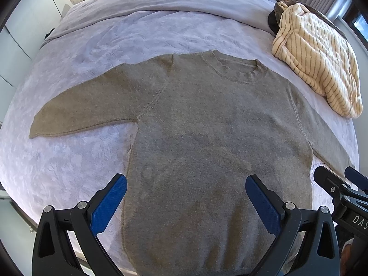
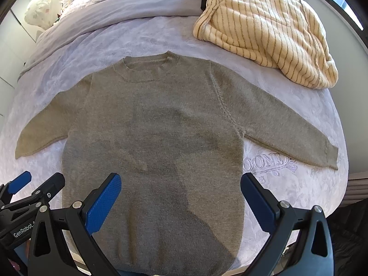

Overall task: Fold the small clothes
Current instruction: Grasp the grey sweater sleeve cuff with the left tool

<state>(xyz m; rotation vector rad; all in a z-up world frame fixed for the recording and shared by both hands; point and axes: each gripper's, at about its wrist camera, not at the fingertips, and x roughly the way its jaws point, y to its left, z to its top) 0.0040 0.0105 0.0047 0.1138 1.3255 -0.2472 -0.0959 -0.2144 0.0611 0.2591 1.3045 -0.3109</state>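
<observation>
Currently a grey-brown sweater [image 1: 207, 138] is lying flat and face up on the lilac bedspread [image 1: 69, 161], its collar [image 2: 143, 71] pointing away from the cameras and both sleeves stretching out to the sides. Just past the sweater's right shoulder, a cream striped garment [image 2: 264, 27] is sitting in a rumpled heap, apart from the sweater. The left gripper [image 1: 186, 197] is hovering over the sweater's lower left part, its blue pads [image 1: 109, 204] spreading wide and gripping nothing. The right gripper [image 2: 180, 197] is hovering over the sweater's lower right part, its fingers likewise standing wide apart and empty. Beside the sweater's right flank, embroidered lettering [image 2: 269, 163] is showing on the bedspread.
</observation>
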